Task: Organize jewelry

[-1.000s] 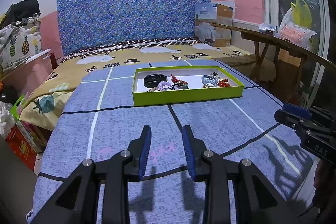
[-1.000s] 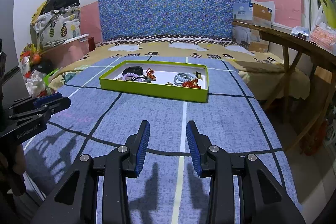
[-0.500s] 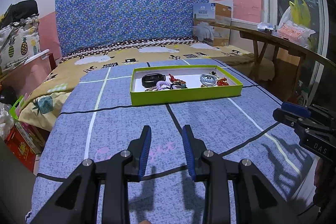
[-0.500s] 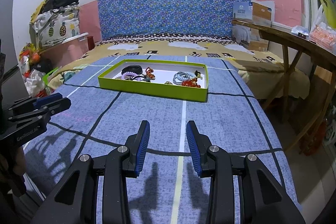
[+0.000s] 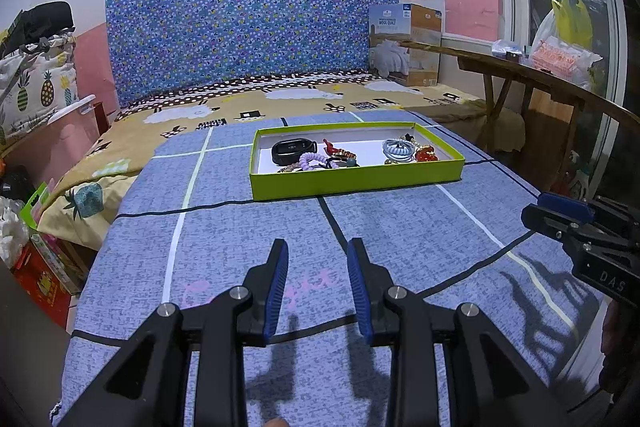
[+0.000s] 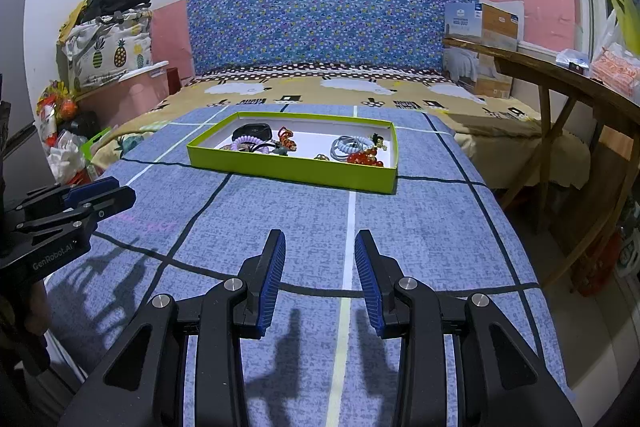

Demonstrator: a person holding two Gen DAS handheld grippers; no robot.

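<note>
Bed (image 5: 224,227) fills both frames, its blue checked cover carrying the green tray (image 5: 356,183) at upper centre, long axis across the frame. Jewelry (image 6: 352,151) lies inside it, well ahead of both grippers. Left hand-held gripper (image 5: 318,287) and right hand-held gripper (image 6: 320,279) hover part open, holding nothing; neither looks clearly nearer.

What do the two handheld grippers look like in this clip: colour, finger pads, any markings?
Both are matte black with angular, cut-out frames and silver bolt heads at the joints. The left gripper and right gripper each carry ribbed blue pads on the inner finger faces. White lettering reads "GenRobot.AI" on the left body in the right wrist view, "DAS" on the right body. No cables or sleeves show.
</note>
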